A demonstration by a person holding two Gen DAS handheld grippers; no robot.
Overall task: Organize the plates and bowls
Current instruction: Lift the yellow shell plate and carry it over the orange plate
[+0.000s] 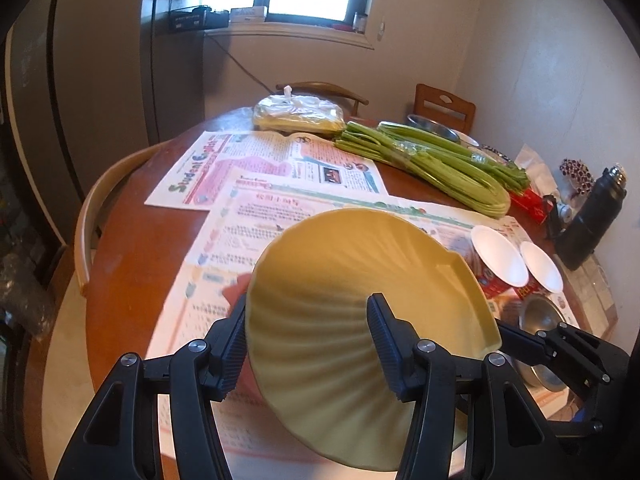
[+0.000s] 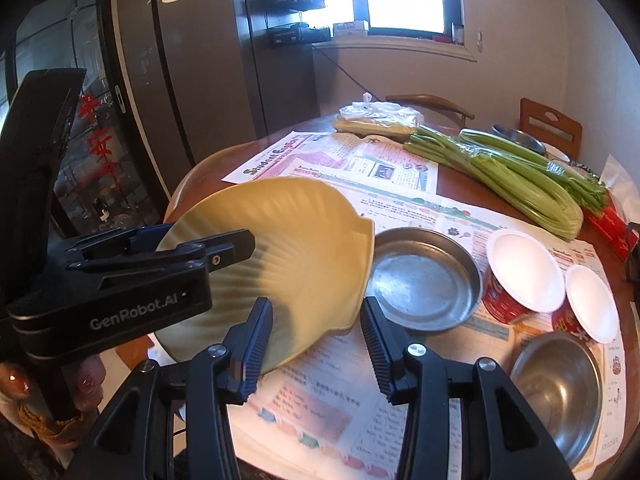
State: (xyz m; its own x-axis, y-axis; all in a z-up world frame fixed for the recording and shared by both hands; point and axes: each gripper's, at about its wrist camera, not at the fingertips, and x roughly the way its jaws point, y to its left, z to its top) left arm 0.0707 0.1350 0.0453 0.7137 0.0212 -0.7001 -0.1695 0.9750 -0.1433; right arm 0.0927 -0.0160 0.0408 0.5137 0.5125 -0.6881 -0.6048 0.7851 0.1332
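Observation:
My left gripper [image 1: 308,312] is shut on the rim of a pale yellow shell-shaped plate [image 1: 360,312] and holds it tilted above the table. In the right wrist view the same plate [image 2: 288,248] hangs at the left, with the left gripper [image 2: 240,248] clamped on it. My right gripper [image 2: 318,320] is open and empty, its fingers astride the plate's lower right edge. A flat metal dish [image 2: 424,276] lies just right of the plate. A steel bowl [image 2: 560,388] sits at the near right. Two white-lidded red cups [image 2: 524,268] [image 2: 592,304] stand behind it.
Newspapers [image 2: 400,380] cover the round wooden table [image 1: 128,240]. Celery bunches [image 2: 500,176] and a bagged yellow item [image 2: 376,120] lie at the far side. A dark flask [image 1: 592,216] stands at the right edge. Chairs [image 2: 552,128] and a fridge [image 2: 180,80] surround the table.

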